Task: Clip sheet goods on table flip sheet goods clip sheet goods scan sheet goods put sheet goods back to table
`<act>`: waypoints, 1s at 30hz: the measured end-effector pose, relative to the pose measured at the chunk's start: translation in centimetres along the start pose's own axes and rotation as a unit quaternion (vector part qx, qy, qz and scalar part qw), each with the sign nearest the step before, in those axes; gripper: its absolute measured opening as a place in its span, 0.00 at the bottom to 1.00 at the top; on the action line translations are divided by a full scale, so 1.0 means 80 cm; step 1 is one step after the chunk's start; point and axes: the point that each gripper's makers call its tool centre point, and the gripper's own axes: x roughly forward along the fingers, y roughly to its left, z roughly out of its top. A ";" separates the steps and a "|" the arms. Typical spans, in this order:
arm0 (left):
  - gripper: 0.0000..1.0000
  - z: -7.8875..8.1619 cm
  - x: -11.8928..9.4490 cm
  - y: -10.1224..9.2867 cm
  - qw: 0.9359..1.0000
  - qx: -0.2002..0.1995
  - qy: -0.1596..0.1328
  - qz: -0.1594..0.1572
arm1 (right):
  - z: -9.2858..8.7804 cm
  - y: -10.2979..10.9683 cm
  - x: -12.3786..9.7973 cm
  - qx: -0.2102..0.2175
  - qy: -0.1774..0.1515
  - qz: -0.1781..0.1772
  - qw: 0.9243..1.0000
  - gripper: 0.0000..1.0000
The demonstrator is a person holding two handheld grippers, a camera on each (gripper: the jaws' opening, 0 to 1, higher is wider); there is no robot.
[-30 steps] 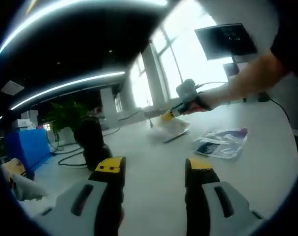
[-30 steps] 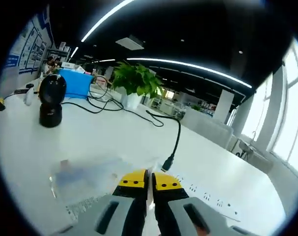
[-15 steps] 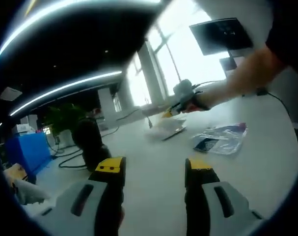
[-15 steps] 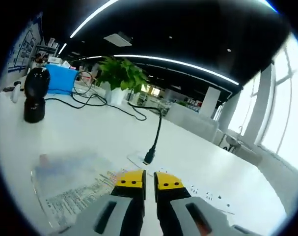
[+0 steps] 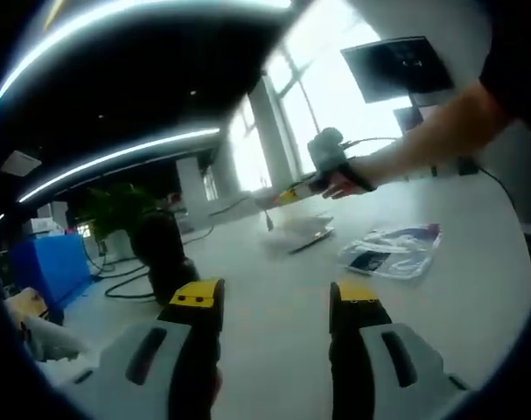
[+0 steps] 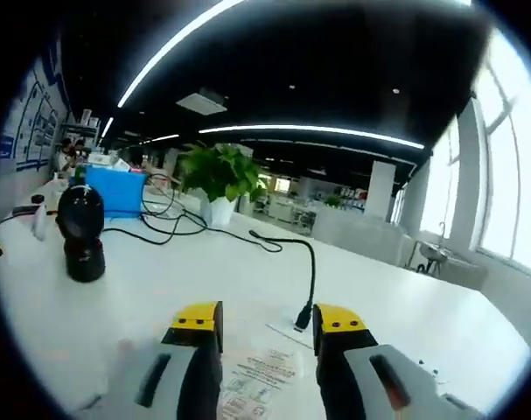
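1. The right gripper [image 6: 265,325] has its yellow-tipped jaws apart with nothing between them; a printed sheet [image 6: 258,385] lies flat on the white table [image 6: 160,289] just beneath and between them. In the left gripper view this gripper [image 5: 287,194] hangs above that sheet [image 5: 298,234], carried by the person's hand [image 5: 339,179].
2. The left gripper [image 5: 278,302] also stands with jaws apart and empty, low over the table [image 5: 274,350].
3. A second packet [image 5: 392,252], blue and white, lies on the table near the first sheet.
4. The black scanner [image 6: 81,232] stands well apart, to the left, its cable trailing back towards a potted plant [image 6: 217,175].
5. Judging by the open jaws over a lying sheet, the step in hand looks like a clip. Next, the right gripper needs to drop onto an edge of the sheet and close.
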 end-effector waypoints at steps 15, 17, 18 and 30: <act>0.41 0.002 -0.004 0.004 1.000 0.001 0.002 0.001 | -0.070 0.044 0.011 0.040 0.067 0.050 0.996 0.79; 0.41 0.002 -0.004 0.005 1.000 0.001 0.002 0.001 | -0.069 0.050 0.009 0.038 0.060 0.058 0.996 0.79; 0.41 0.002 -0.005 0.005 1.000 0.000 0.002 0.001 | -0.074 0.055 0.003 0.026 0.069 0.058 0.996 0.80; 0.41 0.002 -0.005 0.006 1.000 0.000 0.002 0.002 | -0.093 0.057 -0.001 0.076 0.083 0.058 0.992 0.78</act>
